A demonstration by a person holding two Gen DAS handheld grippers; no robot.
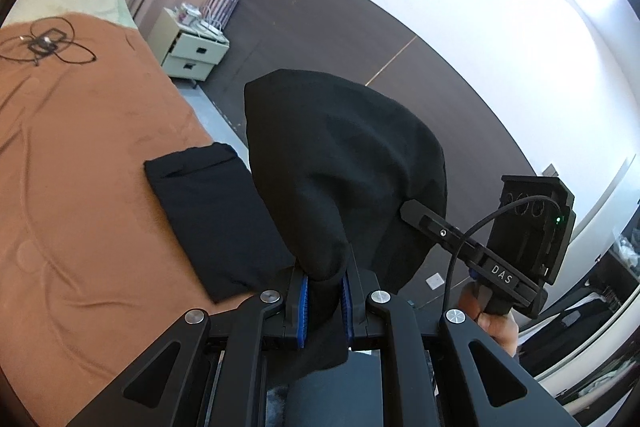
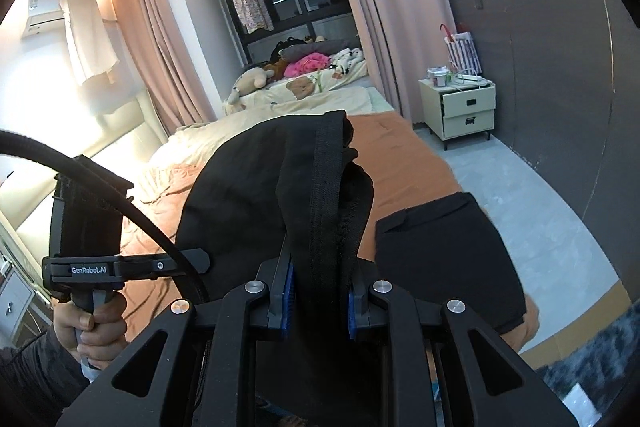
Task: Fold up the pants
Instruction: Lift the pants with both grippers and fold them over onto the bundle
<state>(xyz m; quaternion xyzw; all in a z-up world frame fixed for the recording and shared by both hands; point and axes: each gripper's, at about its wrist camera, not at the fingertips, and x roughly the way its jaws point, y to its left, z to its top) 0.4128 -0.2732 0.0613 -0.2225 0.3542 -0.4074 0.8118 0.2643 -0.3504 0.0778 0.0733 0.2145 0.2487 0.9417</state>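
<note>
Pants (image 1: 344, 163), black, hang bunched in the air above the near edge of the bed (image 1: 80, 147), pinched between the blue pads of both my claws. My left claw (image 1: 324, 303) is closed on one fold, my right claw (image 2: 320, 303) on the waistband part. A second folded black garment (image 1: 208, 219) lies flat on the brown bed cover, just beside them.

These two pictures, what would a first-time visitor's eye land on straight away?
First the black pants, bunched up and lifted off the bed, pinched in the left tongs and the right tongs, both shut on the cloth. Next, a folded black garment lying flat on the orange bedspread. Further off, a pale nightstand stands beside the bed against the dark wall.
</note>
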